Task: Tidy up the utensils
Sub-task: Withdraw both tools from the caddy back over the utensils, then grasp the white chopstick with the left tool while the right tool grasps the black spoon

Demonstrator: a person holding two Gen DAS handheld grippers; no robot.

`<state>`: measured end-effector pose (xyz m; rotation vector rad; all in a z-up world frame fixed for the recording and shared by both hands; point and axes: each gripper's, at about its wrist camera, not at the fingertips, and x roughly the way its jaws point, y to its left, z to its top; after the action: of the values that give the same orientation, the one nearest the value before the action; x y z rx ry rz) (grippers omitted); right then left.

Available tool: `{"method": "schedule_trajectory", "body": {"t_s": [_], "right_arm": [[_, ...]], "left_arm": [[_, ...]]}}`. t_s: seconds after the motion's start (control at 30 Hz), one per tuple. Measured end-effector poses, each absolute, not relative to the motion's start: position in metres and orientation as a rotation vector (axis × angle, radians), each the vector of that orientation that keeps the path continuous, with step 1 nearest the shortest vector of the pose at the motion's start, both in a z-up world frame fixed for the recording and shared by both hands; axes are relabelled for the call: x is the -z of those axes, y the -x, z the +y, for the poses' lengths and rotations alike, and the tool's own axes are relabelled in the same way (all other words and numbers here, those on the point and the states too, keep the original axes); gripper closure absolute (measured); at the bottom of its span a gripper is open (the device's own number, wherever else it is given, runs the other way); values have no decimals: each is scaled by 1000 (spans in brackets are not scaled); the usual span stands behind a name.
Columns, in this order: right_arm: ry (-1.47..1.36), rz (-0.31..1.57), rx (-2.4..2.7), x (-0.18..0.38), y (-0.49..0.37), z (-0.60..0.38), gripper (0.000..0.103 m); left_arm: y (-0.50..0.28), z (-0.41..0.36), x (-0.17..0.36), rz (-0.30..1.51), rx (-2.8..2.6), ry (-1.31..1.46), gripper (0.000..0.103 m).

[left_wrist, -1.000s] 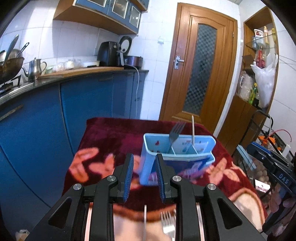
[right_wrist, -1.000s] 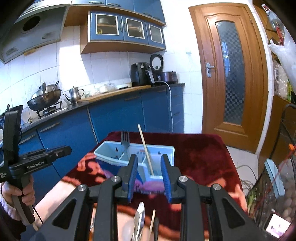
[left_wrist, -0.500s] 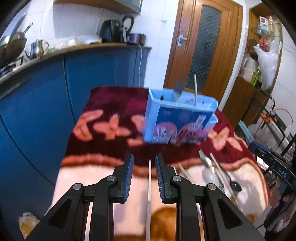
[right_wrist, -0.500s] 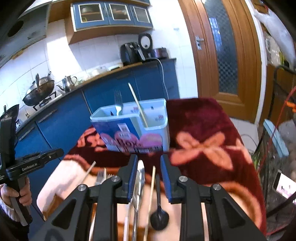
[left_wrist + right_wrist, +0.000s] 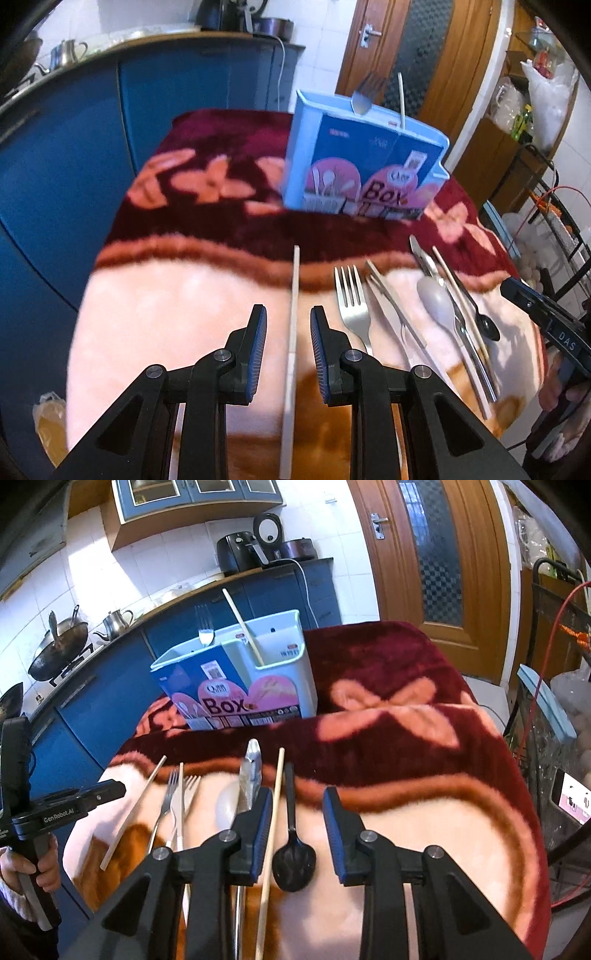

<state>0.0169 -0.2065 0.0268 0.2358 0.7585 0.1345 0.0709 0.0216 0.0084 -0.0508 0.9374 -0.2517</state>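
Utensils laid out on the blanketed table (image 5: 155, 332), left tongs (image 5: 284, 321) parted around a pale chopstick (image 5: 291, 332) (not pinching it), right tongs (image 5: 297, 806) wide open over a black spoon (image 5: 293, 853), blue utensil box (image 5: 236, 679) beyond holding a fork (image 5: 204, 626).

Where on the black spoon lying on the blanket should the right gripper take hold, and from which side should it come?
Grip the black spoon on its thin straight handle, coming from above, fingers either side. The right gripper is open over it, the handle running along the gap. The bowl is wide; a chopstick lies close alongside on its left.
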Motion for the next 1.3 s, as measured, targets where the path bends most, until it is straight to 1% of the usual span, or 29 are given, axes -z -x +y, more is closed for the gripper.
{"method": "schedule_trajectory", "body": {"t_s": [0.33,0.87,0.93,1.13,1.3], "right_arm": [[-239,792,-140,-19,-15,-209,70],[-199,853,-149,-16,-20,-208,70],[-190,856,-151,-17,-21,-207,70],[-145,884,-168,-19,-27,-202,70],[-116,919,-184,-20,-33,-199,70]], "left_arm": [[-77,6,6,1026,298,18,78],[-104,15,13,1110,327,33,79],[-108,16,13,1119,333,35,86],[-118,20,14,1158,367,44,97],[-121,28,11,1167,388,83,98]]}}
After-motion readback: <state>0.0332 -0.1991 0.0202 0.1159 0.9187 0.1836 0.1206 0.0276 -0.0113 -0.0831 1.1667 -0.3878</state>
